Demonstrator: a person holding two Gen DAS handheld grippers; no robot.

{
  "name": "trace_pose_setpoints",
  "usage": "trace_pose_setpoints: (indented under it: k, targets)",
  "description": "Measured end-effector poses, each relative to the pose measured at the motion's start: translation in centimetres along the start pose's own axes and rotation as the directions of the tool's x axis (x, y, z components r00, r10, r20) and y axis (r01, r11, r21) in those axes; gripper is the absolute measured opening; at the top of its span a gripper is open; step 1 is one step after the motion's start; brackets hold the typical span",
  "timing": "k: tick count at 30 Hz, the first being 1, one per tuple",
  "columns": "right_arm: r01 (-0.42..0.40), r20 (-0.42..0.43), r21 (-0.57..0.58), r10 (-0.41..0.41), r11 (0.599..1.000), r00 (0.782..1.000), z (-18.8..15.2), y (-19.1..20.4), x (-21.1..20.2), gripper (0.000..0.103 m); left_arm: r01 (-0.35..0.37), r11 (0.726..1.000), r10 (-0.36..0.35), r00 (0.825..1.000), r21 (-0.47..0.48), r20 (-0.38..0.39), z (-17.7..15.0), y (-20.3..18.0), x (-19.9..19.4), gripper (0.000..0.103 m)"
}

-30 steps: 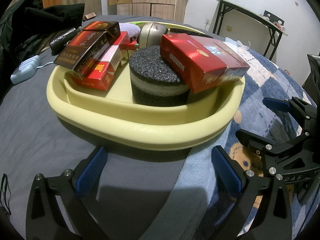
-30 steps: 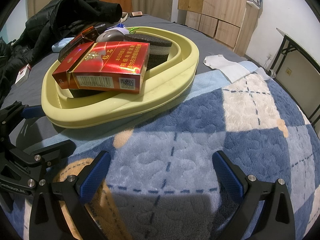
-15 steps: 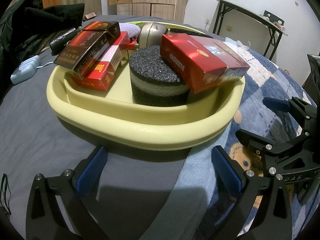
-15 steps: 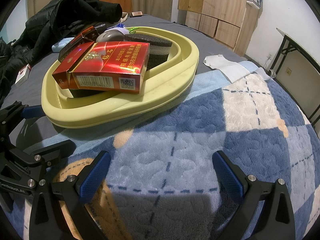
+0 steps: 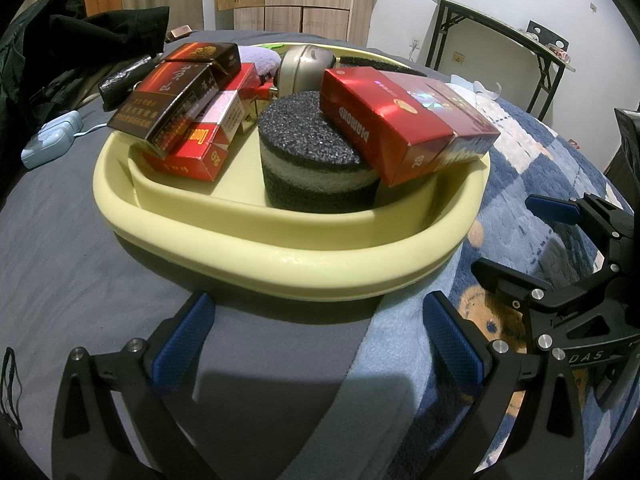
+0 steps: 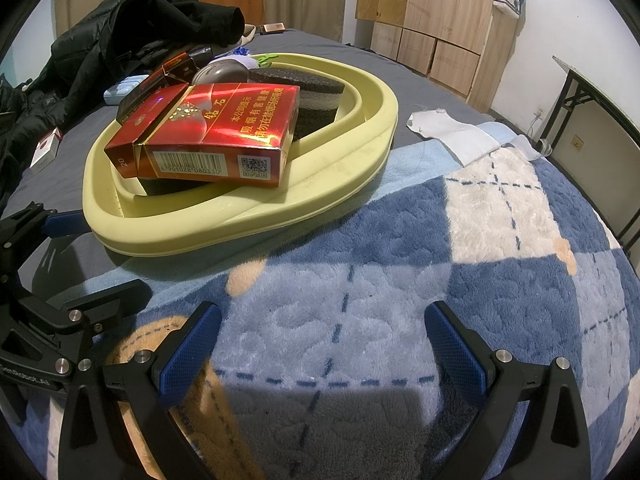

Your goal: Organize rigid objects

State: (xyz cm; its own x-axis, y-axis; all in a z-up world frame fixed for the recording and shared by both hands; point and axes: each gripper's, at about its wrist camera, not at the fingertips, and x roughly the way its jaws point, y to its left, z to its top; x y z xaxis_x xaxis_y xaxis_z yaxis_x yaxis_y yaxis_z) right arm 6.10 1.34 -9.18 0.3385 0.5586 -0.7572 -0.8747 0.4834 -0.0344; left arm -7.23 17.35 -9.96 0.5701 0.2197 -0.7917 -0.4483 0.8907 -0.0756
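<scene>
A pale yellow basin (image 5: pixel 280 256) (image 6: pixel 248 220) sits on the bed. It holds a round black sponge (image 5: pixel 312 152), a large red cigarette carton (image 5: pixel 400 120) (image 6: pixel 216 136) leaning on the sponge, several smaller cigarette packs (image 5: pixel 180 108) stacked at the left, and a metal tin (image 5: pixel 304 64) behind. My left gripper (image 5: pixel 316 340) is open and empty, just in front of the basin's near rim. My right gripper (image 6: pixel 320 344) is open and empty over the blue blanket, to the right of the basin.
A black jacket (image 6: pixel 132 28) and a light blue case (image 5: pixel 50 144) lie left of the basin. A loose cigarette pack (image 6: pixel 45 152) lies on the grey sheet. A white cloth (image 6: pixel 452 132) lies behind. A folding table (image 5: pixel 500 36) and wooden cabinets (image 6: pixel 436 24) stand beyond the bed.
</scene>
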Motion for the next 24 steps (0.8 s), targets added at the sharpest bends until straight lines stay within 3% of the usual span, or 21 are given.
trace_pose_setpoints:
  k: [24]
  targets:
    - [0.000,0.000,-0.001,0.000,1.000,1.000,0.00,-0.03,0.00,0.103,0.000,1.000,0.000,1.000,0.000,0.000,0.04,-0.03,-0.01,0.103]
